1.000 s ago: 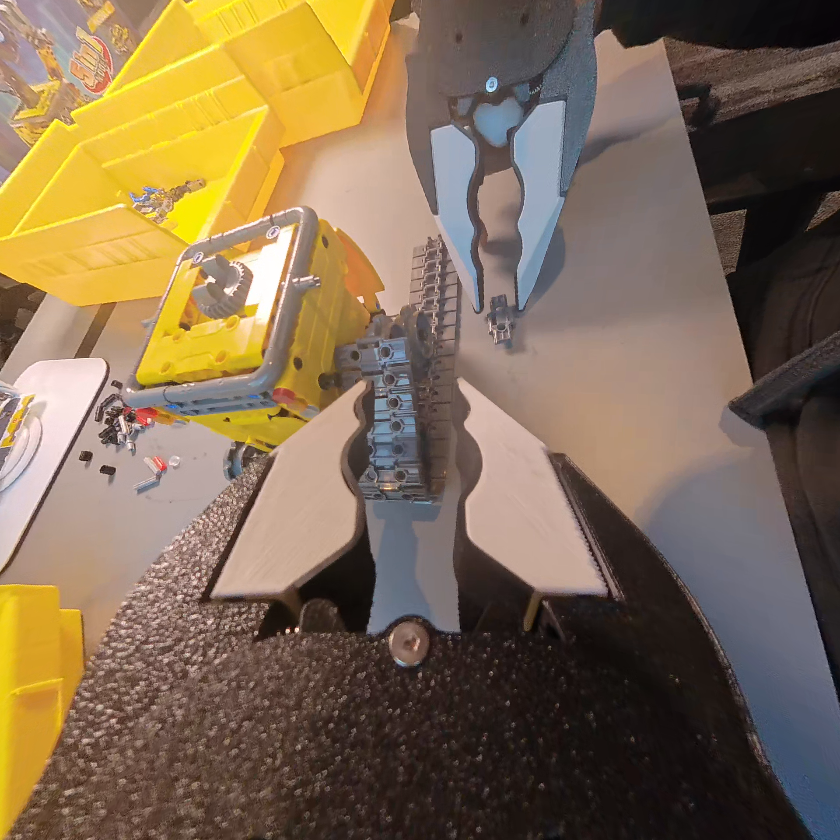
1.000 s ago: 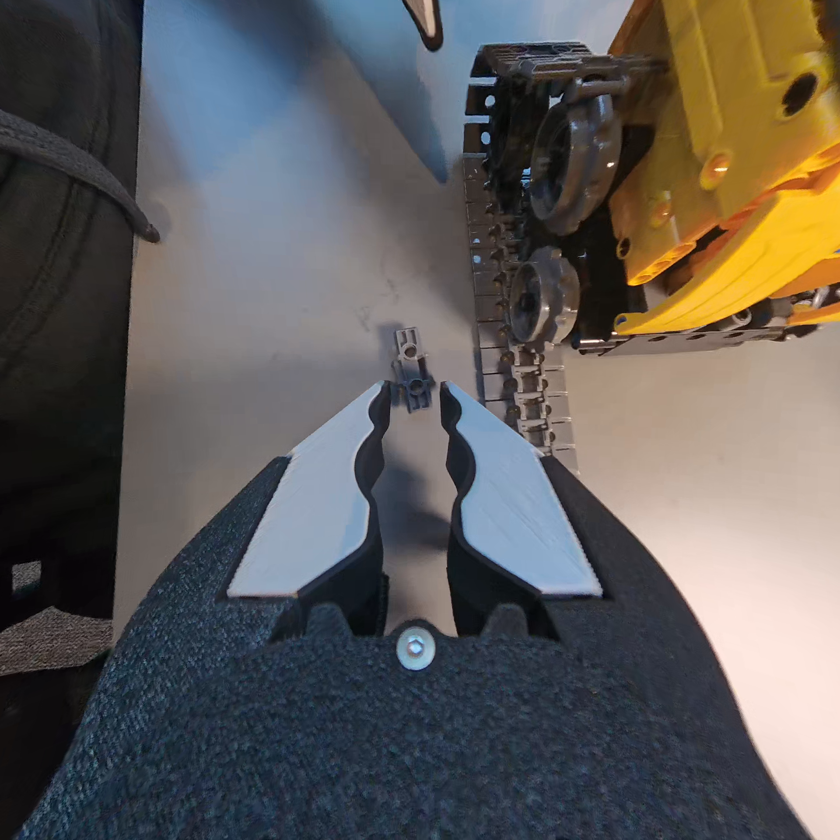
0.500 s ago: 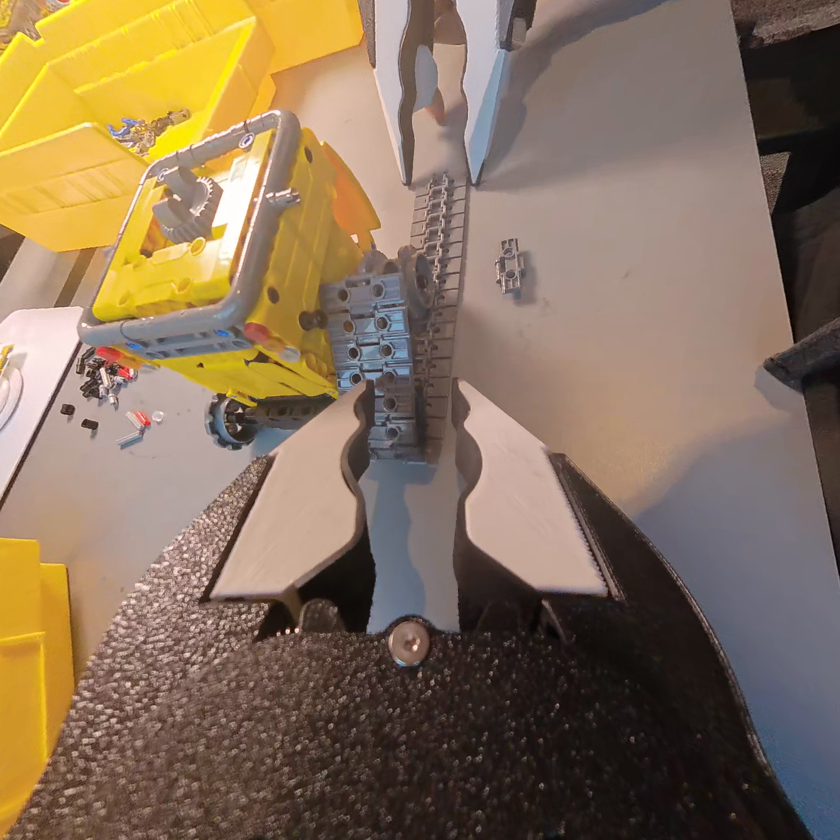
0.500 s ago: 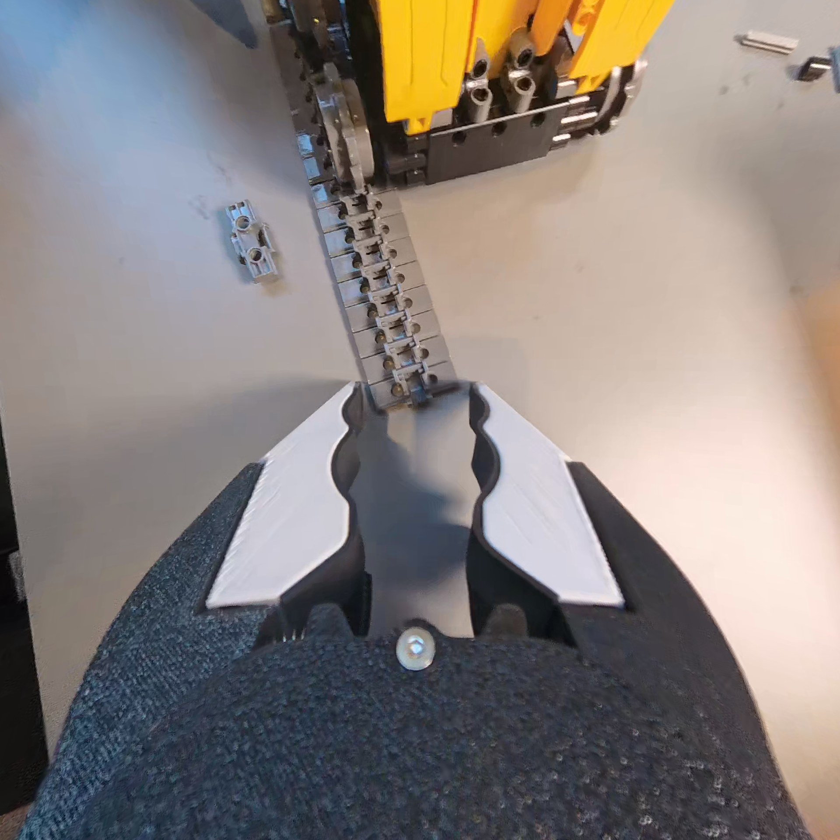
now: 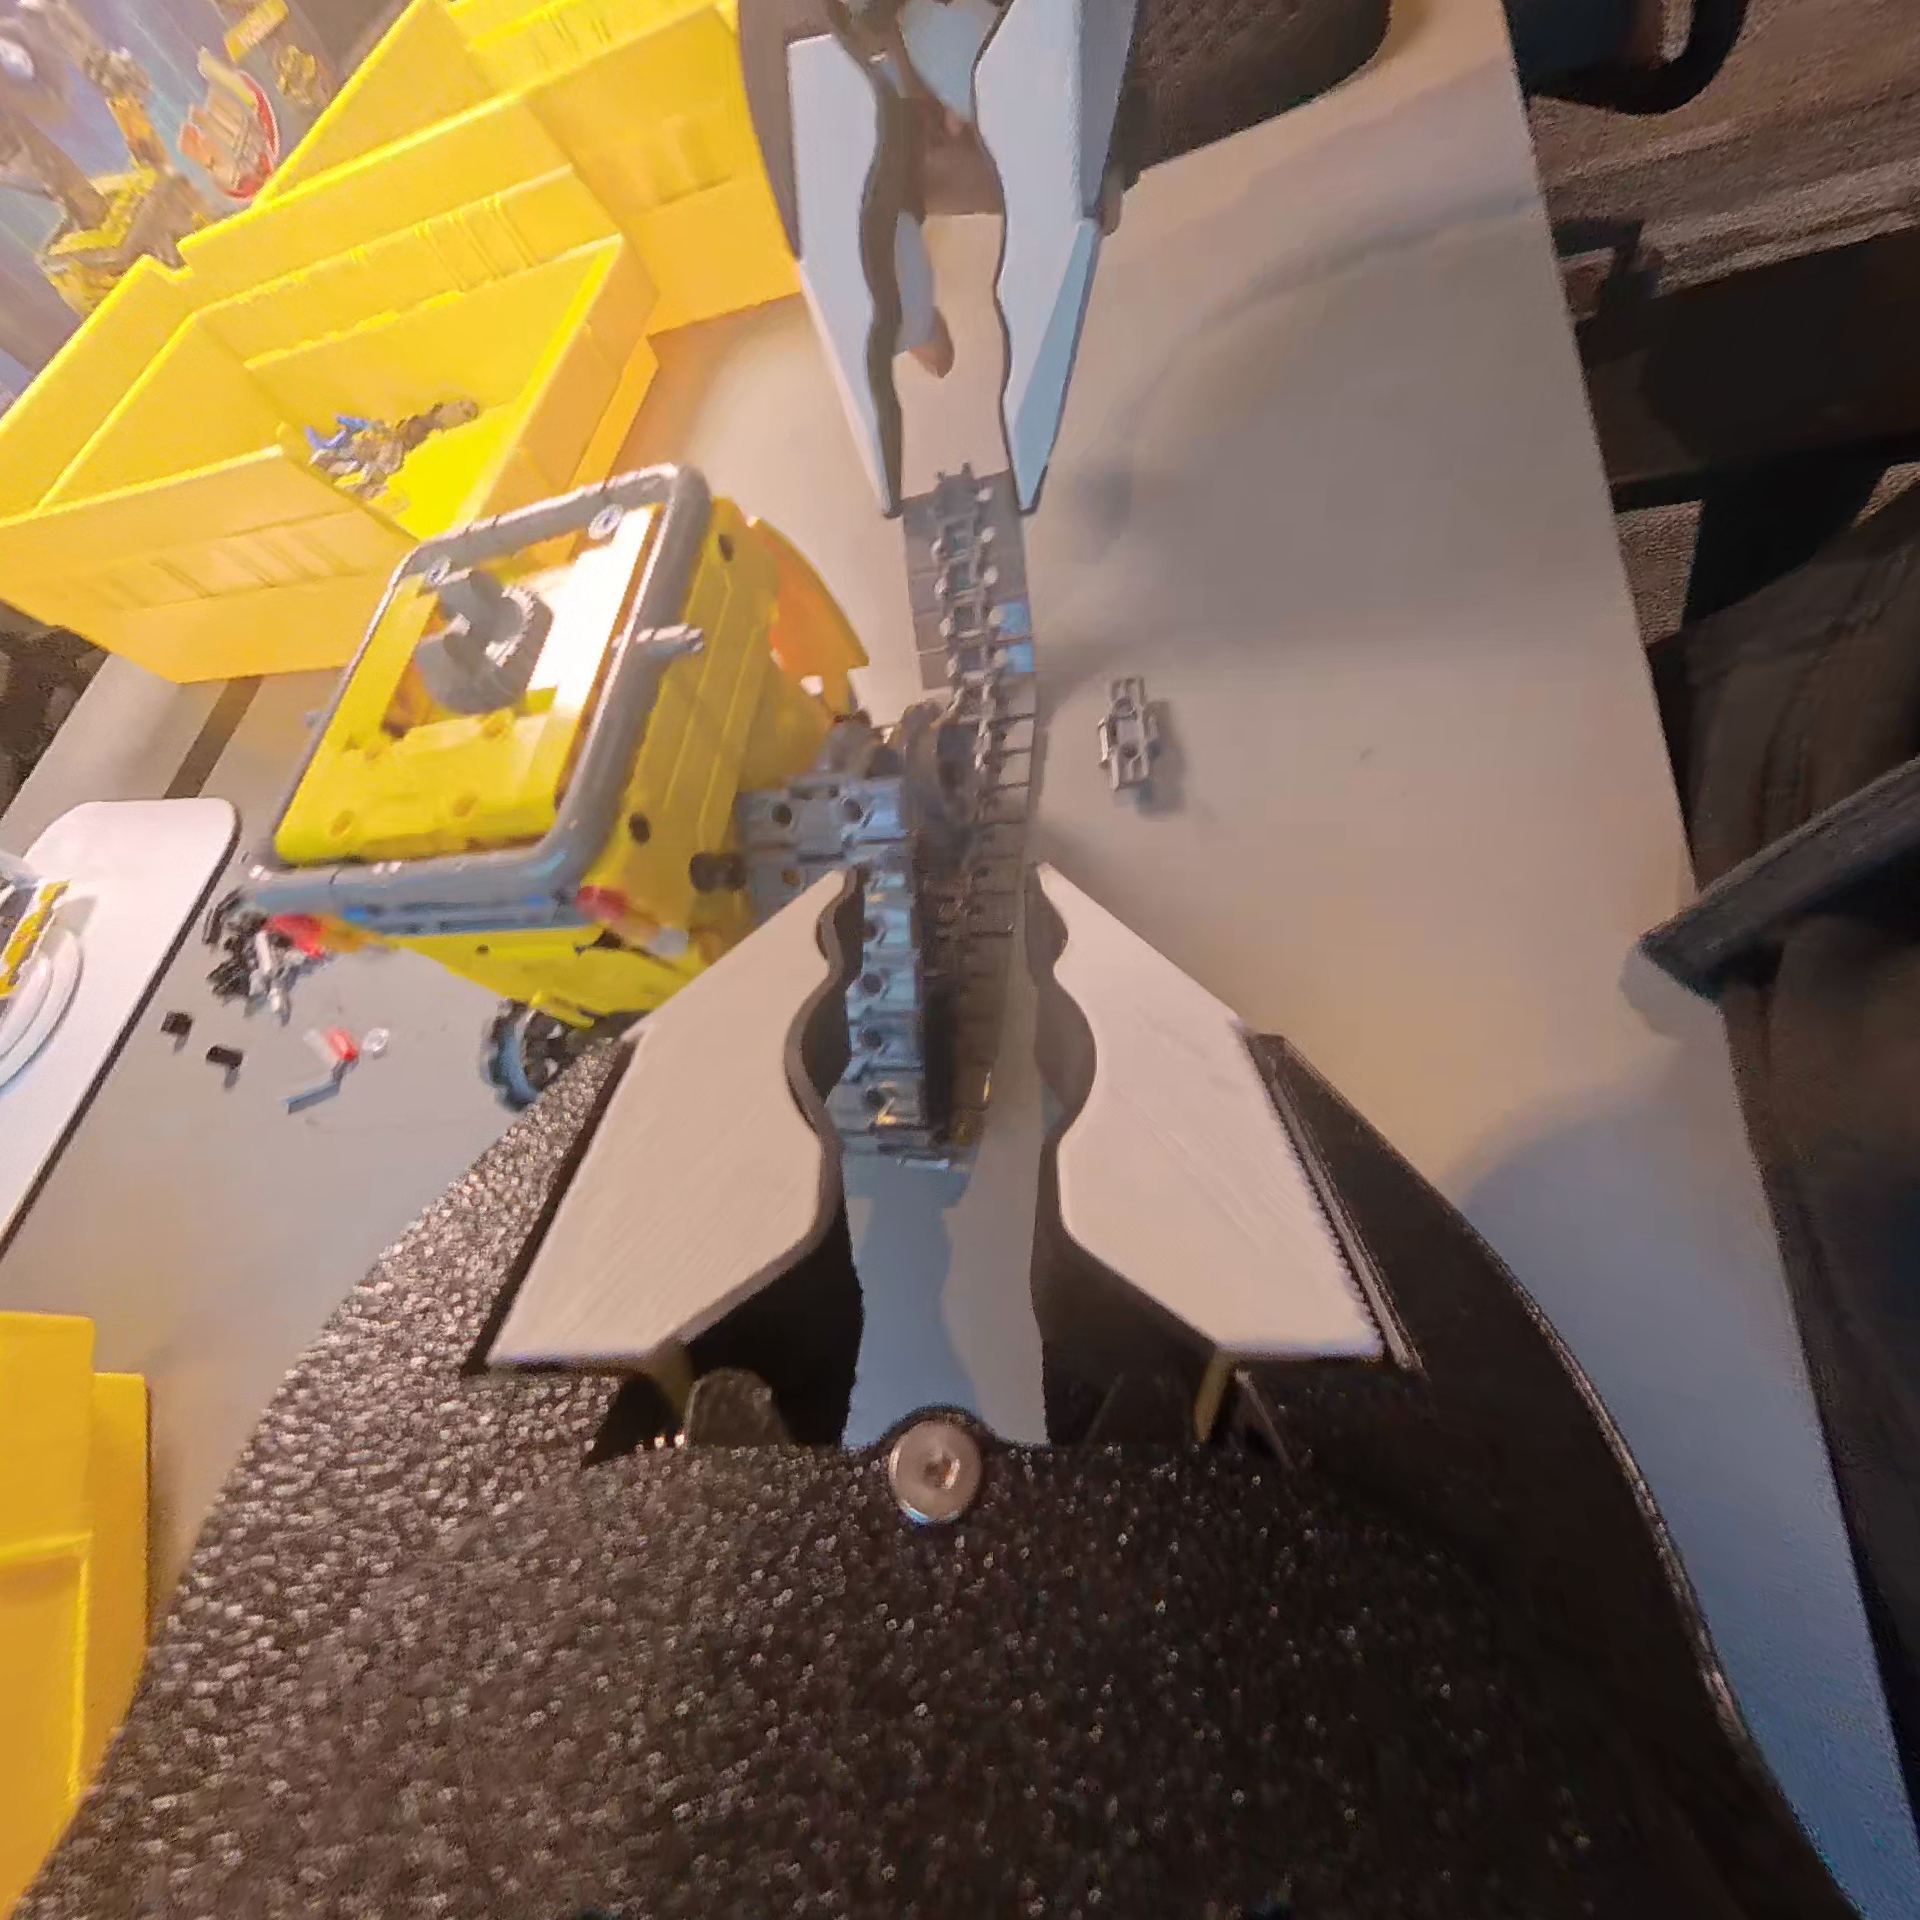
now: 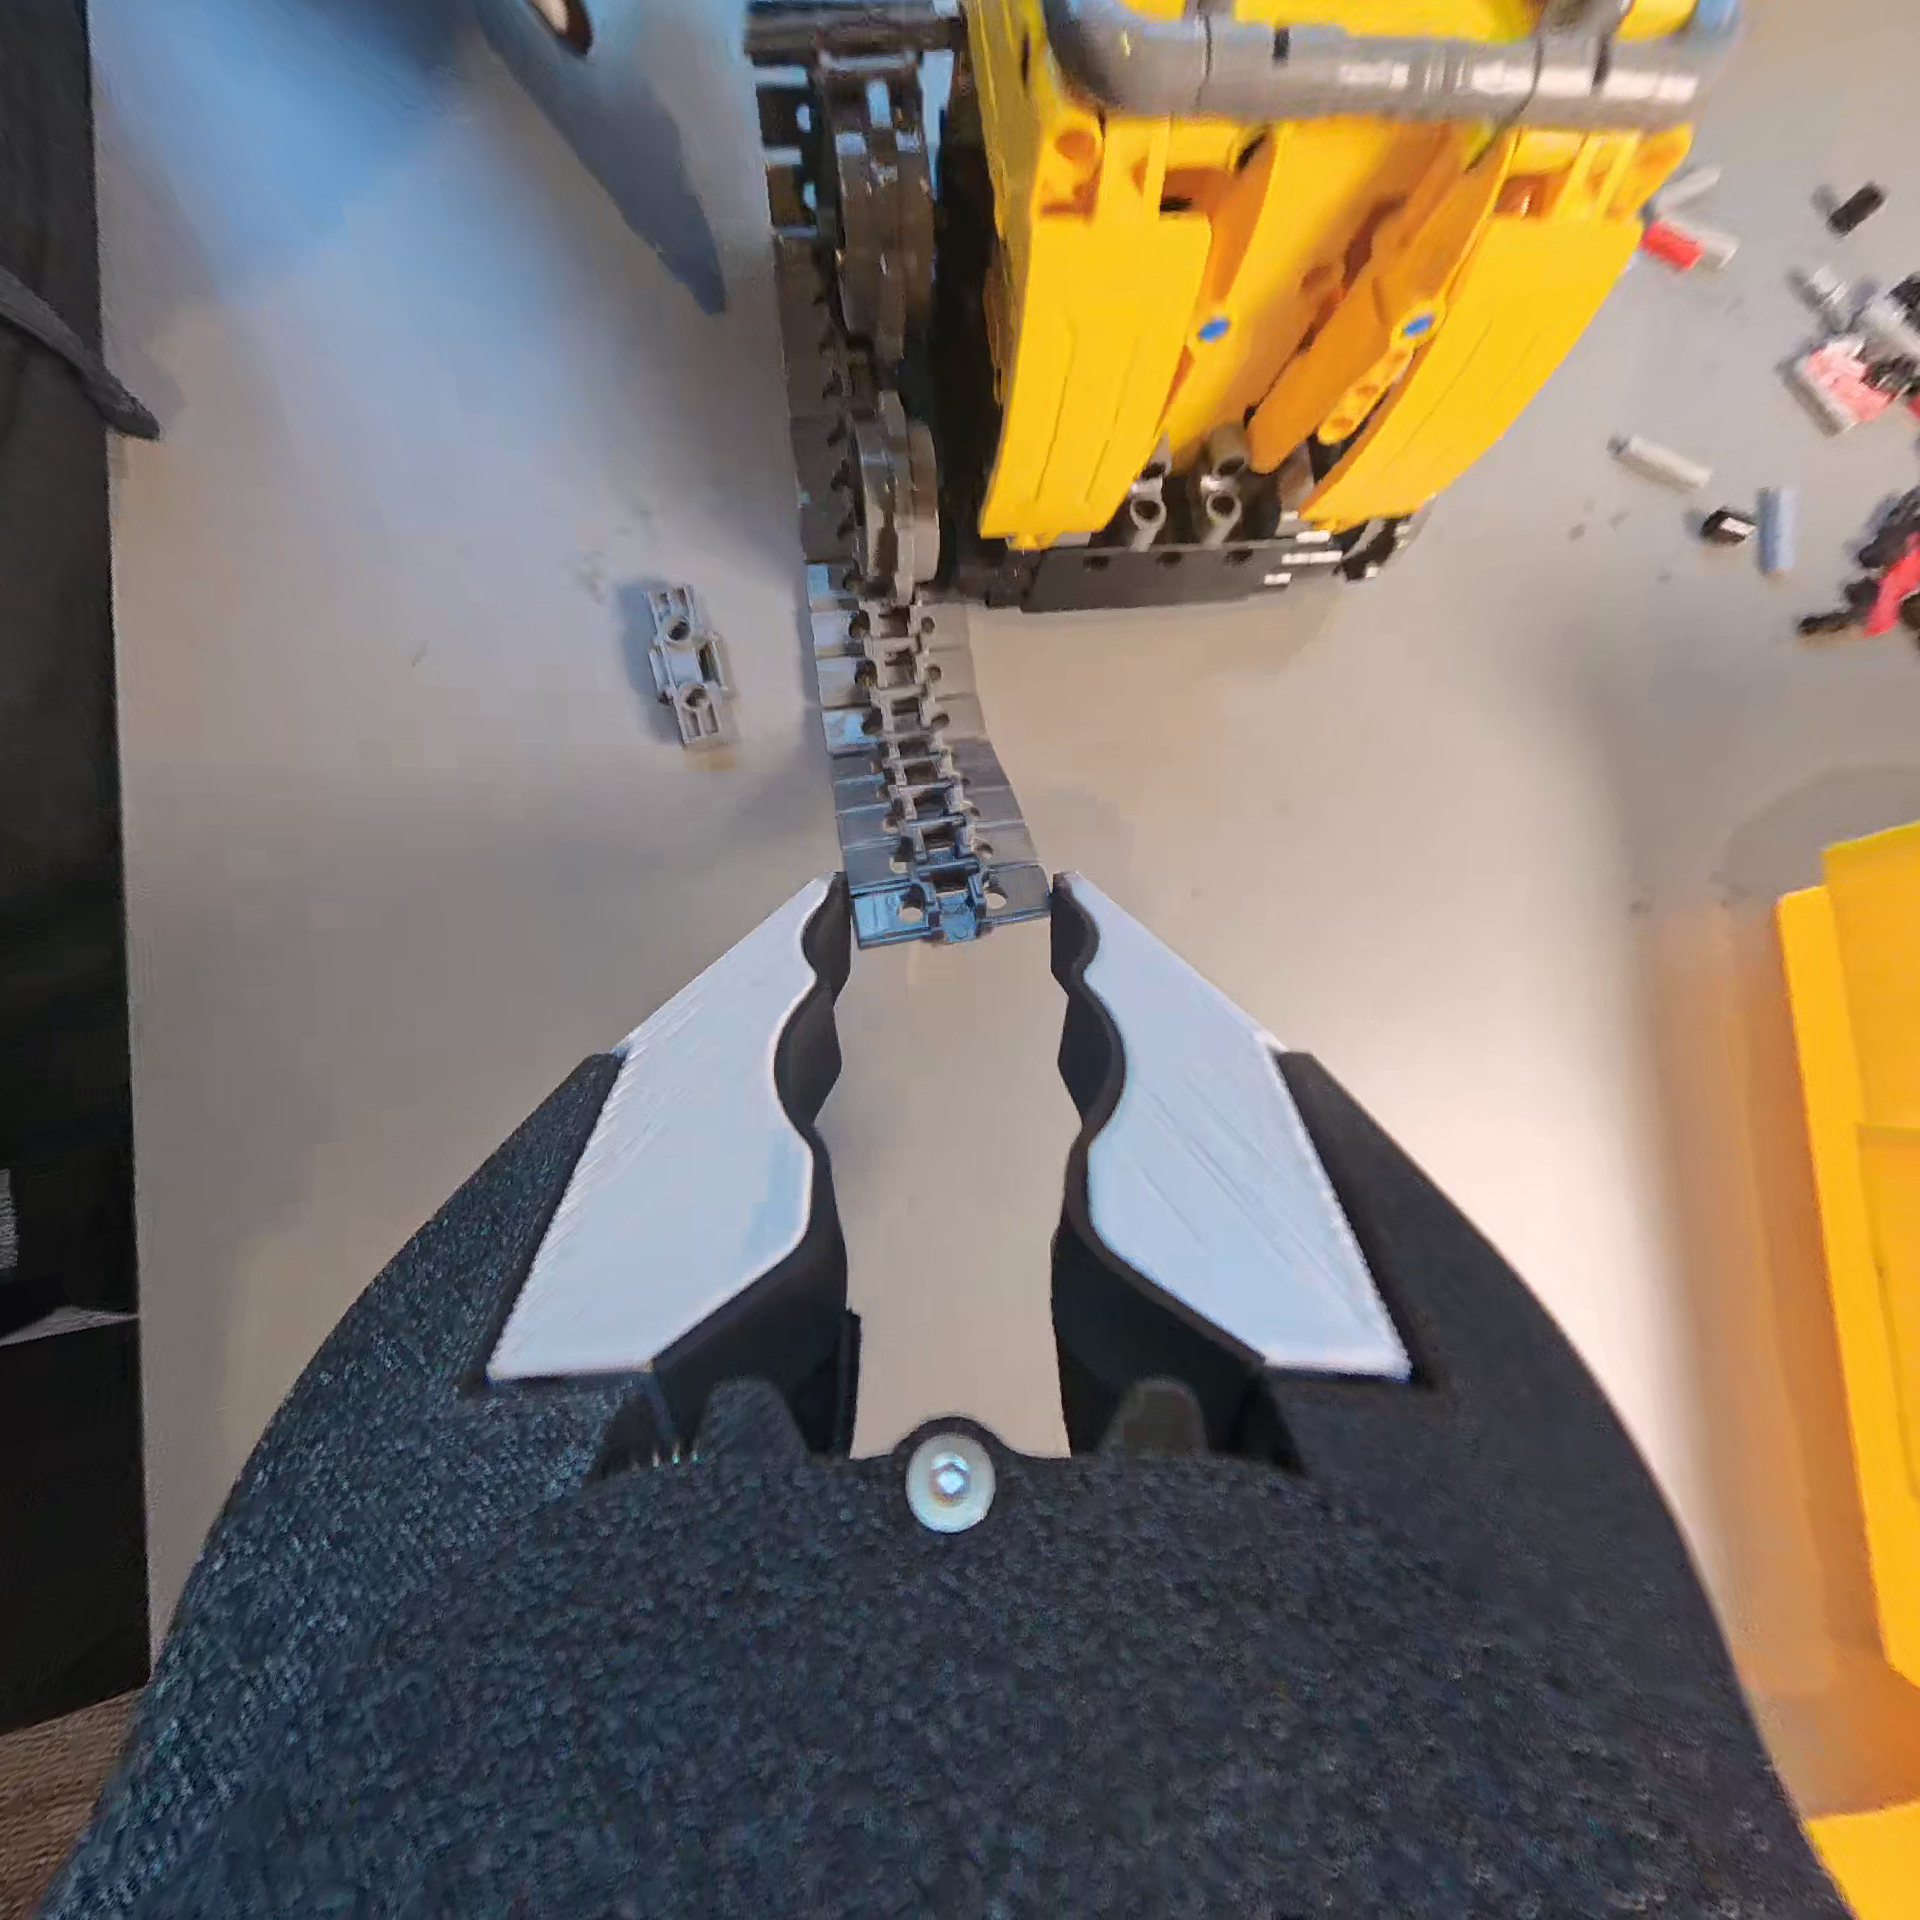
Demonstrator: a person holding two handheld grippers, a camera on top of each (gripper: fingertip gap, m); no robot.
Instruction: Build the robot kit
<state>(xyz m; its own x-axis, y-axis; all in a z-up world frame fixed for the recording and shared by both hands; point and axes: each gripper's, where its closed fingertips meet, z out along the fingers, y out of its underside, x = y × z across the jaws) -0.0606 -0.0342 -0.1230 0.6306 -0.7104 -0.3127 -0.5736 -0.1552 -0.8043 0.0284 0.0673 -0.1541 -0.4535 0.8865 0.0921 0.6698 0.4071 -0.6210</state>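
Observation:
A yellow brick-built vehicle (image 5: 540,727) stands on the grey table, with a grey link track (image 5: 971,603) running off its sprocket wheels; both also show in the right wrist view, the vehicle (image 6: 1247,312) and the track (image 6: 914,748). My left gripper (image 5: 940,883) is open and straddles the part of the track wrapped on the wheels. My right gripper (image 6: 948,894) is shut on the track's free end, which lies flat on the table. It shows opposite in the left wrist view (image 5: 956,509). One loose grey link (image 5: 1132,732) lies beside the track, also in the right wrist view (image 6: 691,681).
Yellow sorting bins (image 5: 312,343) stand behind the vehicle, and another yellow bin (image 6: 1860,1143) sits to my right gripper's right. Small loose parts (image 6: 1860,374) lie scattered by the vehicle. A grey tray (image 5: 104,935) sits at the left. The table edge (image 5: 1621,623) borders dark fabric. One gripper's finger ends stand about 15 cm off the other's. The loose grey link (image 5: 1132,732) sits 7 cm or so from the ends of my right fingers. Seen from the right wrist view (image 6: 687,675) as well.
My right gripper left the loose link, swung round to the track's free end, opened wide, then closed on it. My left gripper drew back a little, then moved forward along the track.

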